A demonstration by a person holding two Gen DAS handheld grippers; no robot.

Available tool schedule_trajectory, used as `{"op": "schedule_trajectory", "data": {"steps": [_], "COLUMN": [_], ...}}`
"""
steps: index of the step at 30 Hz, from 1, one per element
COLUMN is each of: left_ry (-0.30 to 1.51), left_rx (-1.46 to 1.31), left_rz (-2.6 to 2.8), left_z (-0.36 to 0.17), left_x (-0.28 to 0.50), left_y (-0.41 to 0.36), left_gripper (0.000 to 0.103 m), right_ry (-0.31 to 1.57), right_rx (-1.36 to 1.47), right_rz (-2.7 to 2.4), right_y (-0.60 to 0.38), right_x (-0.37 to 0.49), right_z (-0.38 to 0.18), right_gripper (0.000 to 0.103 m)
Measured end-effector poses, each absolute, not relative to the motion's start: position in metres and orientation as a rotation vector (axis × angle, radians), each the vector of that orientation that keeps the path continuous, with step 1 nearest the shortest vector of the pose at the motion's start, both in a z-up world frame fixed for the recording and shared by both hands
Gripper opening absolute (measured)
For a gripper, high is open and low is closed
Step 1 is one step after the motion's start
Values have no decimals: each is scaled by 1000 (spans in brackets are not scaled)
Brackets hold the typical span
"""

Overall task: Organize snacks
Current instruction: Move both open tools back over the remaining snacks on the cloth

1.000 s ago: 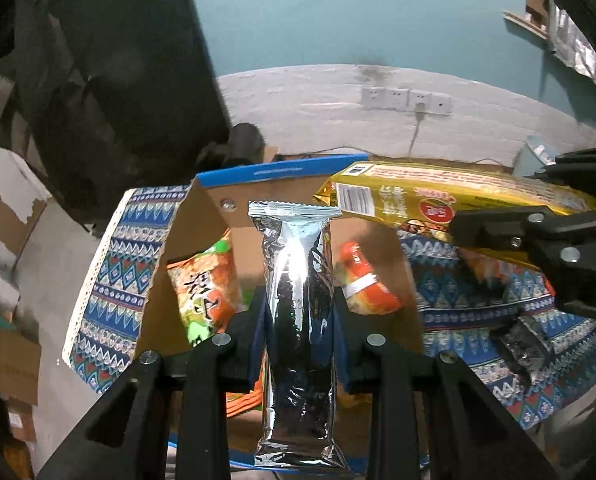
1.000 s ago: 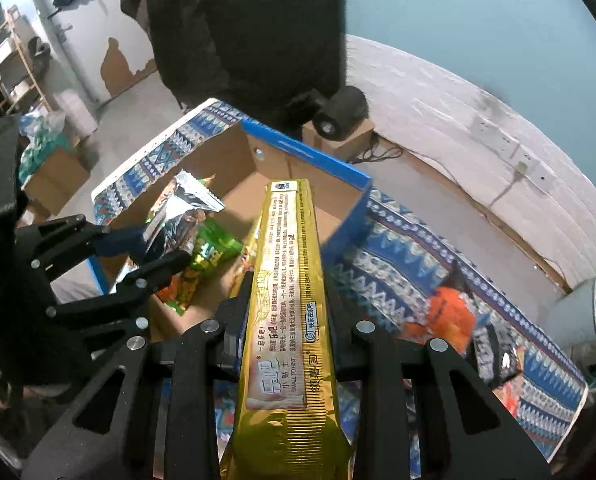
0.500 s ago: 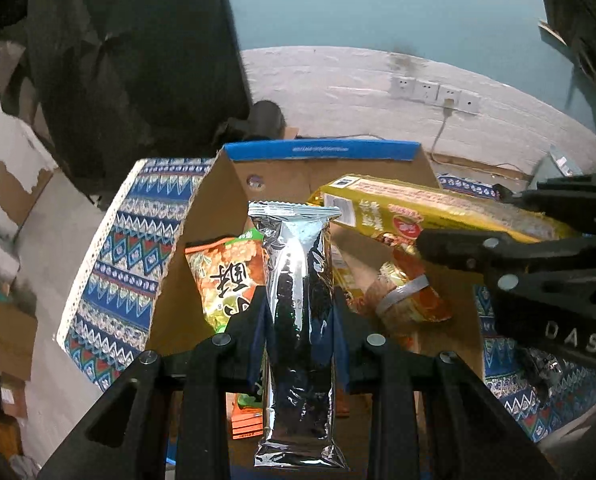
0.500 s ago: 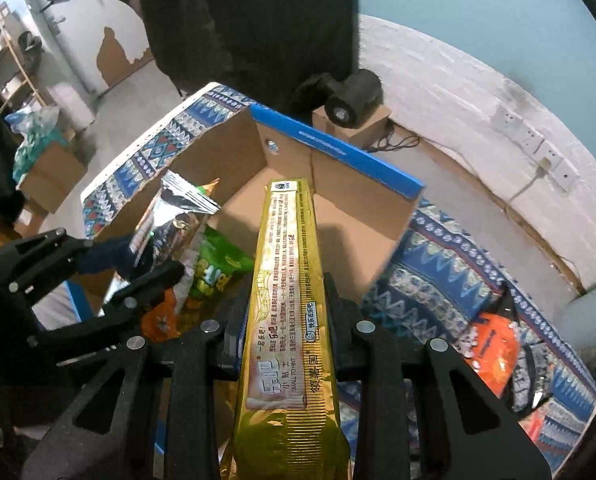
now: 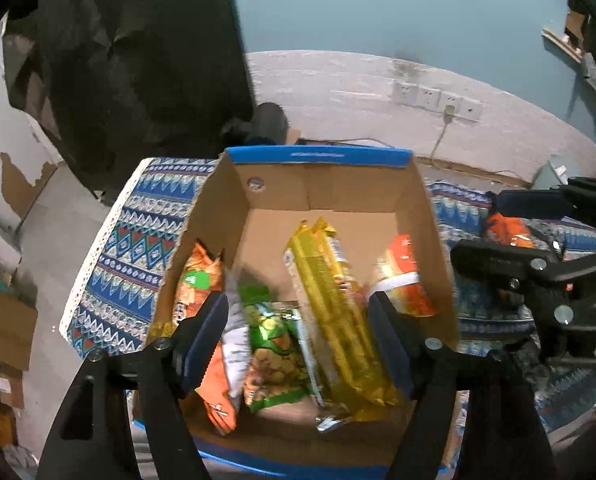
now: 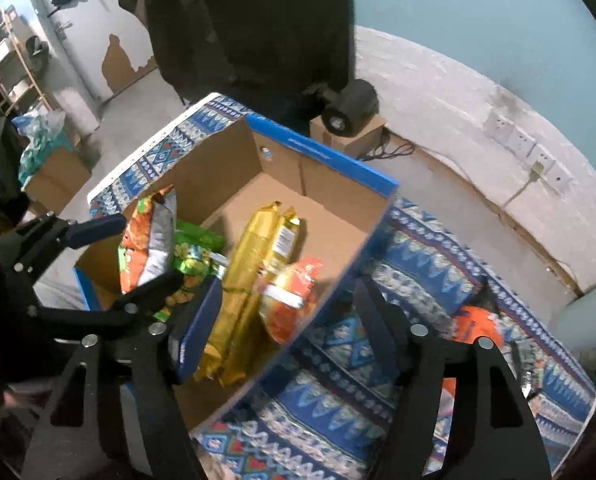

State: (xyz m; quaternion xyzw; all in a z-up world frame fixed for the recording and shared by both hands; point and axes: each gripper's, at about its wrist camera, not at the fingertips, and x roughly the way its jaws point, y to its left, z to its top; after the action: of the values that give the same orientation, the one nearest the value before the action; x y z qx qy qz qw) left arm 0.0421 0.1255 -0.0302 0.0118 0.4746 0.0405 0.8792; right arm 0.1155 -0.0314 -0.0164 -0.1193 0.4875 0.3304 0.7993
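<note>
An open cardboard box with a blue rim (image 5: 318, 156) (image 6: 322, 152) stands on the patterned cloth. In it lie a long yellow packet (image 5: 334, 312) (image 6: 254, 272), a silver packet (image 5: 234, 332) (image 6: 160, 236), a green bag (image 5: 270, 344) (image 6: 194, 256) and orange bags (image 5: 402, 280) (image 6: 294, 292). My left gripper (image 5: 298, 340) (image 6: 138, 256) hovers over the box's near-left part, jaws opening, nothing pressed between the pads. My right gripper (image 6: 288, 328) (image 5: 538, 272) hangs over the box's right wall, jaws opening too, holding nothing.
The blue patterned cloth (image 6: 418, 248) covers the table. More orange snack packets (image 6: 474, 320) (image 5: 506, 228) lie on it right of the box. A black round device on a small carton (image 6: 350, 108) sits behind the box. A person in dark clothing (image 6: 250, 20) stands at the far side.
Both grippers were shut on packets and now stand open. The silver packet and the long yellow packet have dropped into the box among the other snacks.
</note>
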Motion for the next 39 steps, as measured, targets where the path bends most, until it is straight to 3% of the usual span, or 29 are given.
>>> {"op": "schedule_trajectory", "data": {"steps": [26, 39], "left_ry": [1075, 1184], "left_rx": [54, 100], "left_rz": [-191, -216], "left_z": [-30, -62], "left_x": [26, 30], "left_y": [-11, -78], "left_gripper": [78, 86], "right_ry": [1082, 1125], "right_rx": [-238, -203], "right_rz": [511, 409], "right_y": [-200, -279], "right_x": [89, 75], "right_z": [-23, -44], "right_gripper": [73, 73]}}
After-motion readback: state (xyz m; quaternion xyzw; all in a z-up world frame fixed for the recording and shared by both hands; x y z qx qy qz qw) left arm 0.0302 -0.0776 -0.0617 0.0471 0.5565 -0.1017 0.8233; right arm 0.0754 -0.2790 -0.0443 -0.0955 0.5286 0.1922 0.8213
